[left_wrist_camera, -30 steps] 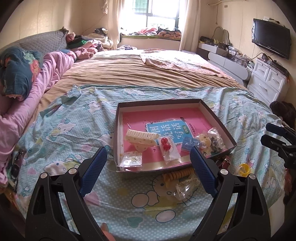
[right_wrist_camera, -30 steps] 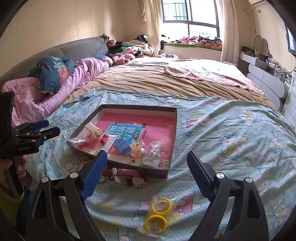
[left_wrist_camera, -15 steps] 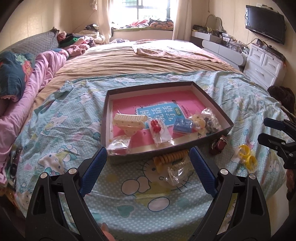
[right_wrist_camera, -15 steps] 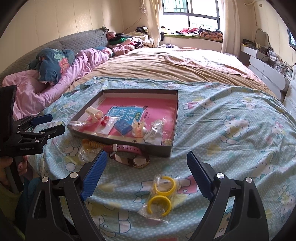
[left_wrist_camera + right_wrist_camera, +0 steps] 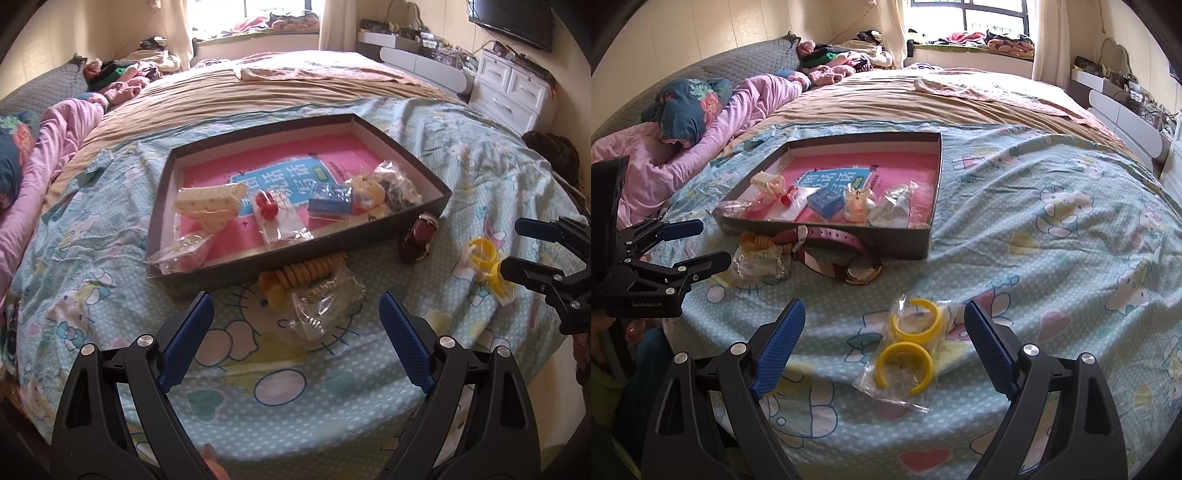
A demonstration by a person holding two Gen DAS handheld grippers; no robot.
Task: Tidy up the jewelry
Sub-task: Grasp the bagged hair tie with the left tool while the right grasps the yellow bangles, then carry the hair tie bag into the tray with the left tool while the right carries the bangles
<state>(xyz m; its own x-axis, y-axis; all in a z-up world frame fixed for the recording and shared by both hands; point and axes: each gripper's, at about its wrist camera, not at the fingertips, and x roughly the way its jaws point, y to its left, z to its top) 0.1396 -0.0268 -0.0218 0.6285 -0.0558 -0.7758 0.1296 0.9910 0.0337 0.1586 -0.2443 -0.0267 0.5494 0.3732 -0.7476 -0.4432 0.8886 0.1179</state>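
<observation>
A dark shallow box (image 5: 295, 254) (image 5: 827, 230) with a pink floor lies on the cartoon-print bedspread and holds several small bagged trinkets. In front of it rest an orange bead bracelet (image 5: 306, 271), a clear bag with silvery jewelry (image 5: 325, 308) (image 5: 759, 262), a pink-strapped watch (image 5: 842, 258) (image 5: 419, 236) and a bag with two yellow bangles (image 5: 910, 341) (image 5: 484, 262). My left gripper (image 5: 295, 317) hovers open just short of the clear bag. My right gripper (image 5: 884, 332) is open with the yellow bangles lying between and just beyond its fingers.
A pink quilt and a blue floral pillow (image 5: 687, 107) lie at the bed's left. White drawers (image 5: 513, 92) and a wall TV (image 5: 513, 22) stand at the right. The tan sheet (image 5: 277, 88) stretches beyond the box toward the window.
Both grippers have sunk toward the bedspread and tilted further down. The loose jewelry in front of the box now sits closer to the fingertips. Both stayed open.
</observation>
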